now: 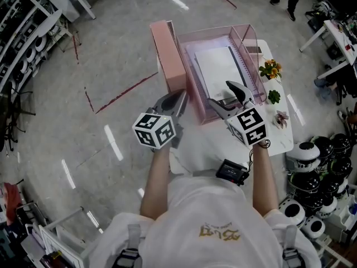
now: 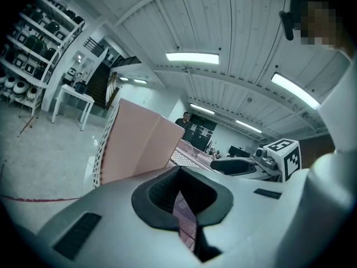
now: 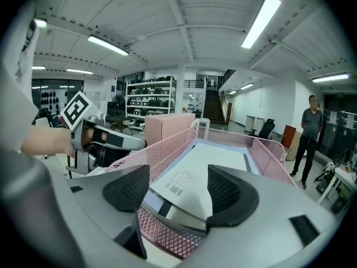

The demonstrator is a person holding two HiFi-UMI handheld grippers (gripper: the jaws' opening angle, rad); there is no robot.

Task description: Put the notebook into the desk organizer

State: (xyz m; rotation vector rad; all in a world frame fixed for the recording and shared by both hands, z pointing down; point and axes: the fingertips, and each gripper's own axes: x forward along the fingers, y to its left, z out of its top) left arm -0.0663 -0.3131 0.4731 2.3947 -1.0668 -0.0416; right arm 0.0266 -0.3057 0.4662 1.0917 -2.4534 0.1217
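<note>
Desk organizer (image 1: 254, 49): pink wire mesh throughout. Its tall side panel (image 1: 167, 54) is plain matte pink.
Notebook (image 1: 217, 68): white cover, small black barcode (image 3: 175, 191), dark strip along one edge.
Left claw (image 1: 179, 96) and right claw (image 1: 223, 94): grey shells, black ribbed pads (image 3: 125, 191).
Marker cubes (image 1: 155, 130): black squares on white.
Table (image 1: 279, 138): white.
Floor (image 1: 111, 38): glossy grey, thin red lines (image 1: 125, 94).
Potted flowers (image 1: 271, 68): orange over green.

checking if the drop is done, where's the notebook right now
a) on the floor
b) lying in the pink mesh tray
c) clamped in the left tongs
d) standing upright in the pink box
B: the notebook lies inside the pink mesh tray, and the right tongs stand open around its near end without pressing on it.
</note>
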